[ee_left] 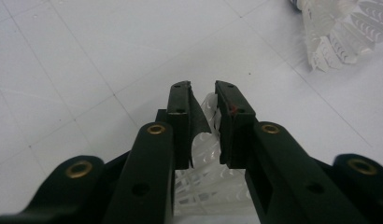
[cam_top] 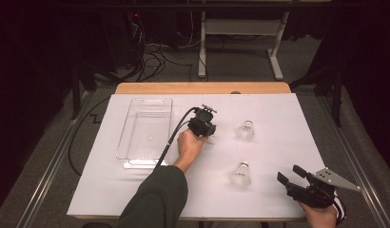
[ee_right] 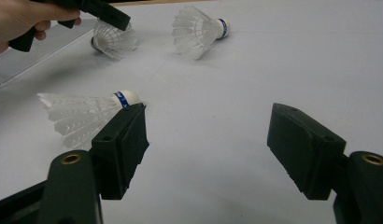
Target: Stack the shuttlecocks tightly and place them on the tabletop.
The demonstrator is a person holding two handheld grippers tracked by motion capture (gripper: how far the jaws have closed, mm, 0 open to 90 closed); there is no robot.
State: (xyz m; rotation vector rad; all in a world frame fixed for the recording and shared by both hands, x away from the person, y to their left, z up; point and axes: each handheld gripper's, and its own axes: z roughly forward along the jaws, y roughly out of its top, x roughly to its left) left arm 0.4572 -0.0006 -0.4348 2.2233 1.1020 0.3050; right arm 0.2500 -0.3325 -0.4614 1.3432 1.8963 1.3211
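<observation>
**Shuttlecock caught between the left jaws, beside the clear tray**

Nearest the person, the right gripper (cam_top: 292, 178) rests at the table's (cam_top: 274, 209) front right corner, well apart from the clear tray (cam_top: 136, 164), its jaws spread wide on nothing. A loose shuttlecock (cam_top: 241, 175) lies between that gripper and the tray, on open white surface. Farther in, just right of the tray, the left gripper (ee_left: 202, 91) points down over a second shuttlecock (ee_left: 203, 149), whose feathers sit between jaws that stand narrowly apart; whether the pads press it cannot be told. A third shuttlecock (cam_top: 246, 129) lies farther right of the tray. The step in hand looks like the pick or the release of that one shuttlecock; a carry into the tray would call for a firm pinch and a lift over the tray's near wall. Bare table surrounds the tray on its right; the table's far wooden edge (cam_top: 202, 88) runs close behind it.
</observation>
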